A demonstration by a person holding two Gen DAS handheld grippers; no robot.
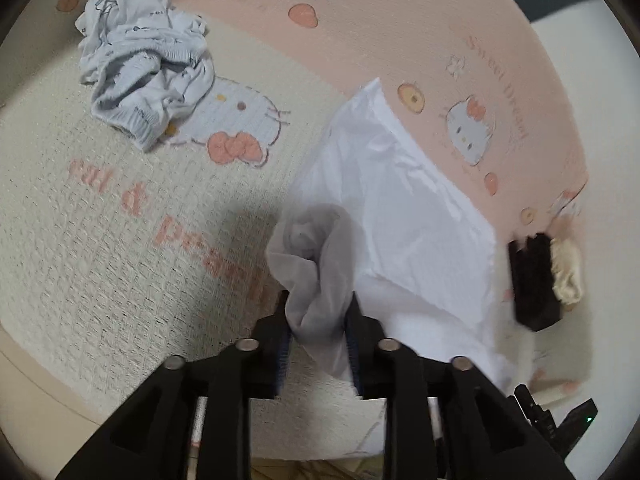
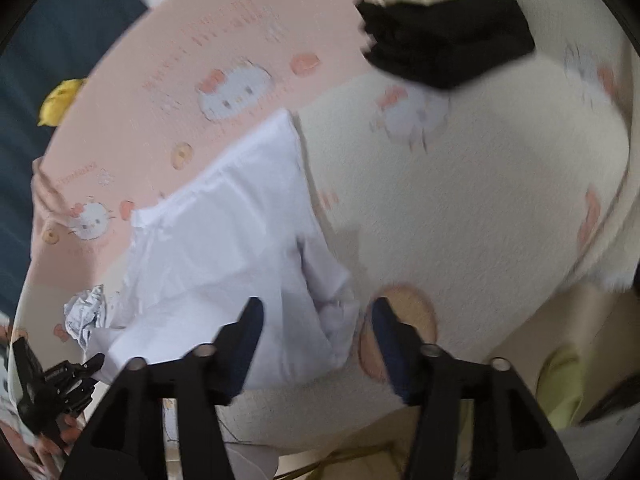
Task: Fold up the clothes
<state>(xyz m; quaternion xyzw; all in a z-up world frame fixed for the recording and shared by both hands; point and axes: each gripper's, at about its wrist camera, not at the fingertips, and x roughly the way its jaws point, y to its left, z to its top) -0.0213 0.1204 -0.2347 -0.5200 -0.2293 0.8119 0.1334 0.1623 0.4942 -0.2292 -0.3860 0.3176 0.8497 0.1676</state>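
Left gripper pinches a bunched edge of the white shirt, centre frame on the blanket. Right gripper gapes empty above the shirt's hem; mid-fold, next it likely needs to grab that.

Under our grippers: one blanket, cream waffle-textured centre with pink border, printed with cartoon cat faces, bows and pink lettering. Lying directly on it we count: a white garment, spread partly across the cream and pink areas; a crumpled pale blue-grey printed garment, well apart from it; a folded black garment with a cream one touching it, near the blanket's edge
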